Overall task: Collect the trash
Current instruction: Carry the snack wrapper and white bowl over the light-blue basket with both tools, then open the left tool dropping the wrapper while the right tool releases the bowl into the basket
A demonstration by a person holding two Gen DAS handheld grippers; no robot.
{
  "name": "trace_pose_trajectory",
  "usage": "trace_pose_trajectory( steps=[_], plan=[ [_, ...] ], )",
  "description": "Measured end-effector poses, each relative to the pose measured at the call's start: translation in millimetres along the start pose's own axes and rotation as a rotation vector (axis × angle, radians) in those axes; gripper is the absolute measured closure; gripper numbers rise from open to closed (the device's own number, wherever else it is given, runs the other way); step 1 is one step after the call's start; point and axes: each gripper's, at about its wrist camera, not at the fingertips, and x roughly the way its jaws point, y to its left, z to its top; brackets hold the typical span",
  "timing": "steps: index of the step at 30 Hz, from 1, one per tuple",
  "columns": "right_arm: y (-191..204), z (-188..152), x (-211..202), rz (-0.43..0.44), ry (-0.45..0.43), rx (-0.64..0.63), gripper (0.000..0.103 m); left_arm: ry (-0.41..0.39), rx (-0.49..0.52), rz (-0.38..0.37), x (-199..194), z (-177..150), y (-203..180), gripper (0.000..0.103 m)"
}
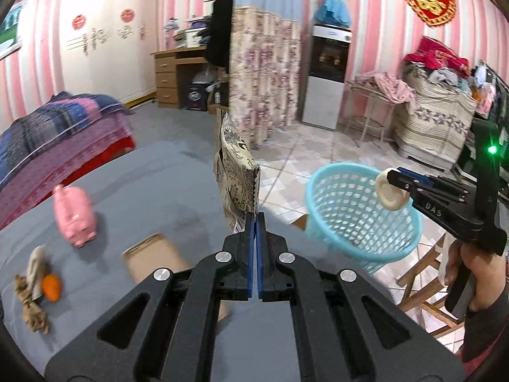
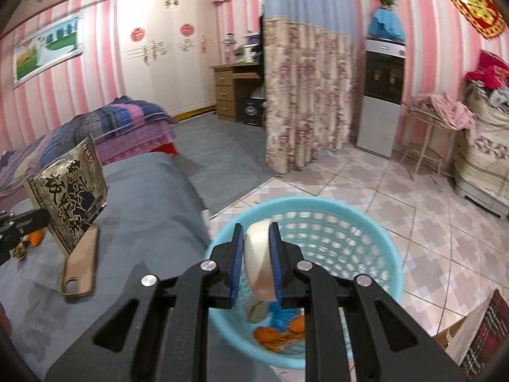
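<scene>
My left gripper (image 1: 255, 215) is shut on the lower edge of a printed snack bag (image 1: 237, 172), which stands upright above the grey table (image 1: 178, 191); the same snack bag (image 2: 71, 195) shows at the left of the right wrist view. My right gripper (image 2: 257, 227) is shut on a cream tape roll (image 2: 259, 261), held over the mouth of the light-blue mesh basket (image 2: 375, 229). From the left wrist view the right gripper (image 1: 389, 175) and the tape roll (image 1: 390, 192) hang over the basket (image 1: 343, 210). Orange peel (image 2: 276, 334) lies in the basket's bottom.
On the table sit a pink piggy bank (image 1: 74, 215), a tan phone case (image 1: 152, 258), a small orange fruit (image 1: 52, 287) and crumpled brown paper (image 1: 31, 305). A wooden stool (image 1: 426, 273) stands beside the basket. A floral curtain (image 1: 265, 73) and tiled floor (image 2: 413, 210) lie beyond.
</scene>
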Motion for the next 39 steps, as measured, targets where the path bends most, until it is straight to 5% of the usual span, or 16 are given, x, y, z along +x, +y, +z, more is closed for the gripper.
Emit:
trace_pose_trajectory(
  steps=[17,29,39],
  plan=[
    [-70,-4,20,-0.102,0.034,0.100,0.086,0.056,0.099,-0.181,81,9,-104,0.103],
    [-83,-8,25,-0.112,0.031,0.144,0.086,0.107,0.133,-0.204,136,9,-128,0.103],
    [-69,-11,32,-0.100,0.038,0.132,0.086,0.041,0.102,-0.060,122,14,-94,0.037]
  ],
)
